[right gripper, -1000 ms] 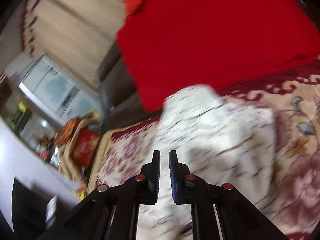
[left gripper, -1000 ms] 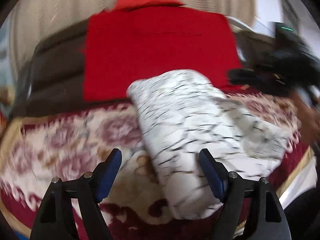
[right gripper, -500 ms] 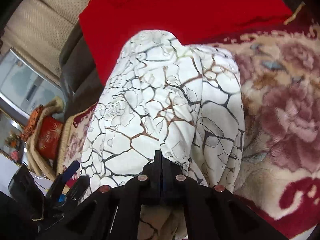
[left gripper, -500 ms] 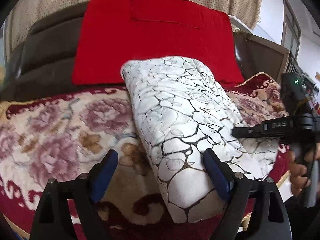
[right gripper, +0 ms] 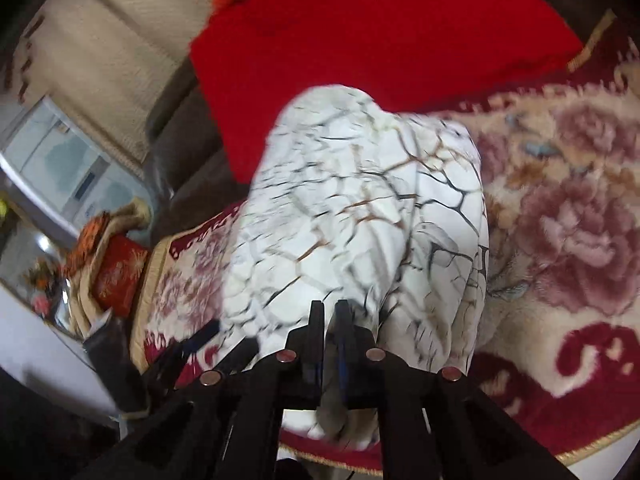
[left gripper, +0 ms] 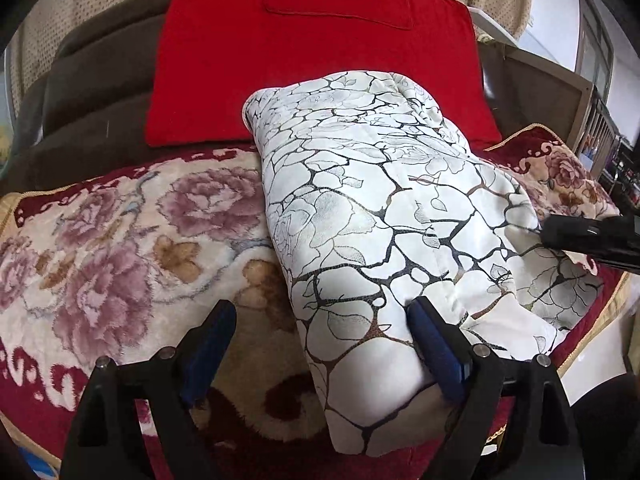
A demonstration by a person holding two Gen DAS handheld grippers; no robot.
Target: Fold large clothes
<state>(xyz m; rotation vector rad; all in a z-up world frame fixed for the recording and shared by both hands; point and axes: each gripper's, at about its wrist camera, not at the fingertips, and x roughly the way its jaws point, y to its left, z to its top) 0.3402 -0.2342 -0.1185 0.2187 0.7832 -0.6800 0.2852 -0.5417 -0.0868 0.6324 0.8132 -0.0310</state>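
Two claws | left gripper (left gripper: 320, 344) opening astride folded white crackle-print garment (left gripper: 380, 208), centre frame | right gripper (right gripper: 329, 322) opening, cloth between | folding nearly complete.

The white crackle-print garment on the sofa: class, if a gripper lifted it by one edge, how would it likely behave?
The white crackle-print garment would probably sag and unfold, since it is soft, puffy cloth folded in loose layers. It looks padded, so likely light for its bulk. It seems unlikely to slide, resting on the plush floral blanket.
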